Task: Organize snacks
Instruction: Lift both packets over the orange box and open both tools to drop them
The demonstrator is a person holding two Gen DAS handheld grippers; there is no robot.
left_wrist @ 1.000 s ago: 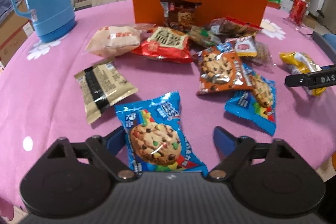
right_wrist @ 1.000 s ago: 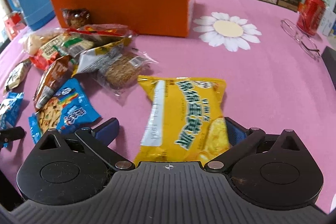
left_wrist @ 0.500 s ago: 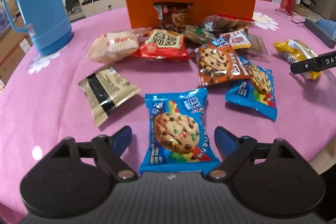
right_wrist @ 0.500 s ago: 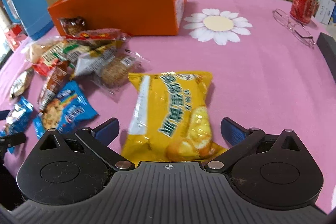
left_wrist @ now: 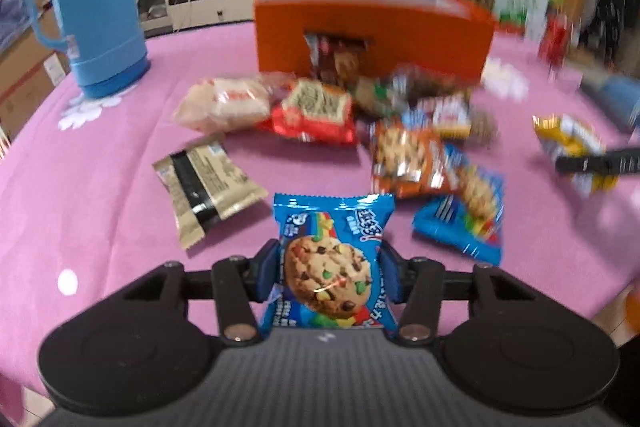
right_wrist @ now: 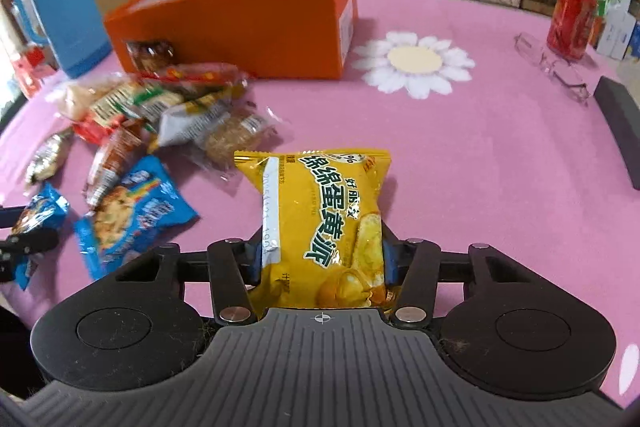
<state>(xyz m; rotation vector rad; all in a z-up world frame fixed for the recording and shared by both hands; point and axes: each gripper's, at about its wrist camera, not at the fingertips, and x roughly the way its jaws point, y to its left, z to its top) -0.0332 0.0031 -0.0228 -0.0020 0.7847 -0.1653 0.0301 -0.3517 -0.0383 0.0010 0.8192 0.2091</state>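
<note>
Blue cookie packet [left_wrist: 328,263] is clamped in the left claw [left_wrist: 327,277], yellow cake packet [right_wrist: 320,223] in the right claw [right_wrist: 320,259], both just closed, presumably bound for the orange box [right_wrist: 244,15]

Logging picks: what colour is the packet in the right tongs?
Yellow packet with green lettering, clearest in the right wrist view.

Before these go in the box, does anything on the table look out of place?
Yes: a pair of glasses lies beside the red can, far from the snacks. One brown packet leans against the orange box.
</note>
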